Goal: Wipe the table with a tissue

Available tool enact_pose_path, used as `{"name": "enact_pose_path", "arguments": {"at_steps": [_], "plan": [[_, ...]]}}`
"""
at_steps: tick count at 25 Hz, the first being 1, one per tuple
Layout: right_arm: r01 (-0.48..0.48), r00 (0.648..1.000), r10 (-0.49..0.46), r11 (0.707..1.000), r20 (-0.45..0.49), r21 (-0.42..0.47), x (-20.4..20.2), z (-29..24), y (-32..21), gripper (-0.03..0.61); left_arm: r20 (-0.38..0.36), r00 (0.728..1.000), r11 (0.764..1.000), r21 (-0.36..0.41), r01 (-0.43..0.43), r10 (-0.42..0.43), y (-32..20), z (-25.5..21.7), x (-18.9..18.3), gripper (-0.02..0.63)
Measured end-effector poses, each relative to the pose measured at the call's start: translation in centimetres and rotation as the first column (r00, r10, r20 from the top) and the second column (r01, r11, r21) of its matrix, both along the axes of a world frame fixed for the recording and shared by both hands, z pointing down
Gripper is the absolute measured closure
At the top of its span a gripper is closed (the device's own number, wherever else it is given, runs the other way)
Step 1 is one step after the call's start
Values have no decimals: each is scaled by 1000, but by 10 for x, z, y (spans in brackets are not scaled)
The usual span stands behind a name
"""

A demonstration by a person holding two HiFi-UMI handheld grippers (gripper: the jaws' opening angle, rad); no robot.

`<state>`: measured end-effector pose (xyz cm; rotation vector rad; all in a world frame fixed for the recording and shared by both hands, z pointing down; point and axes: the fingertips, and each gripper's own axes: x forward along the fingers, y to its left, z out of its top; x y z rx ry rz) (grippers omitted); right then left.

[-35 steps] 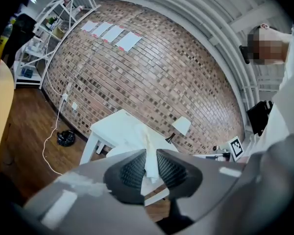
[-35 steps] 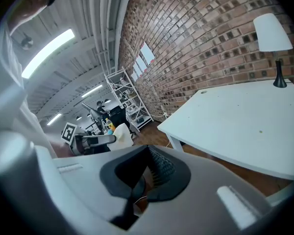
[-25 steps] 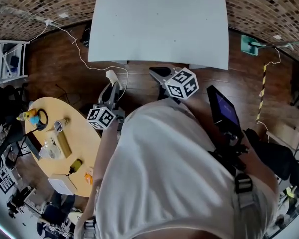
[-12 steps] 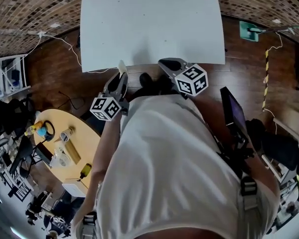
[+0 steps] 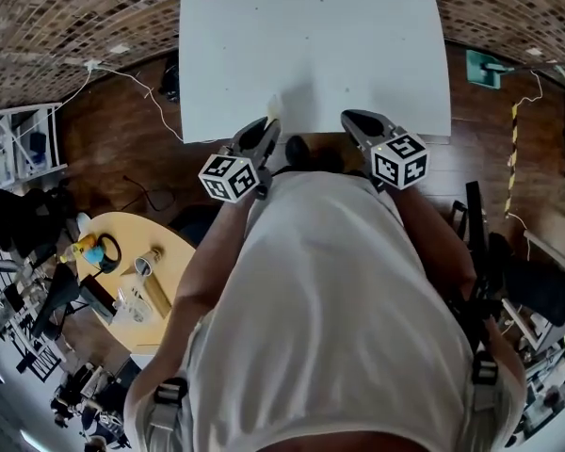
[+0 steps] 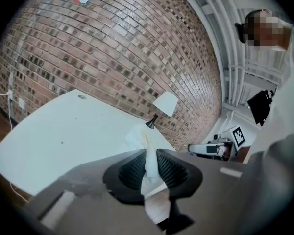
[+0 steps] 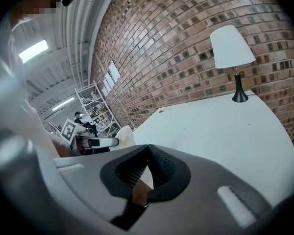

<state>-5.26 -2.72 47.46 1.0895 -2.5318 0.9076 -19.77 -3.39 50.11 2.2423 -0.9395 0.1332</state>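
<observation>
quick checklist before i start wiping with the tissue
1. White tissue gripped: ok. The left hand-held gripper has its jaws shut on it, with the top sticking out.
2. Right hand-held gripper free: ok. Jaws together, nothing between them.
3. Tissue on the white rectangular table: not ok, it seems. The tissue sits at the near edge and looks raised off the top.
4. Wiping path clear: ok. Only a white-shaded lamp stands at the far edge.
5. Dirt to aim for: cannot tell. A few tiny specks, too small to judge.
</observation>
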Motion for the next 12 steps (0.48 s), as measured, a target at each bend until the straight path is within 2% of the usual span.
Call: {"name": "enact_pose_path", "arguments": {"at_steps": [5, 12], "plan": [[-1, 1000, 2, 1000, -11, 28, -27, -7, -24, 572, -2, 1000, 999, 32, 3, -3, -28, -5, -29, 543], [-8, 999, 8, 1000, -35, 20, -56, -5, -38, 572, 8, 994, 993, -38, 112, -112, -45, 19, -94, 543]]}}
